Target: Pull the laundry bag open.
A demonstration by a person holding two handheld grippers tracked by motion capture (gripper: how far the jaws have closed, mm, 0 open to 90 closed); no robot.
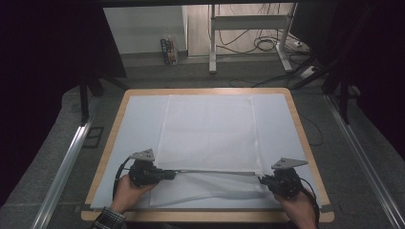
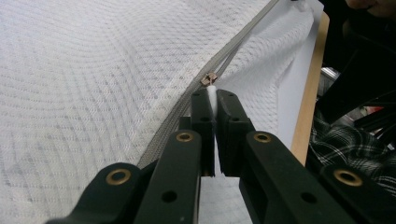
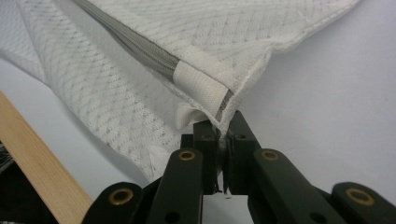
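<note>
A white mesh bag lies flat on the table, its grey zipper running along the near side. My left gripper is at the zipper's left end. In the left gripper view the left gripper is shut on the white pull tab just behind the metal slider. My right gripper is at the bag's right near corner. The right gripper view has the right gripper shut on the bag corner, where the zipper ends under a white fabric patch.
A white sheet covers the wooden table, whose near edge is close to my right gripper. A checked sleeve is beside the table edge. Beyond the table stand a desk frame and cables on the floor.
</note>
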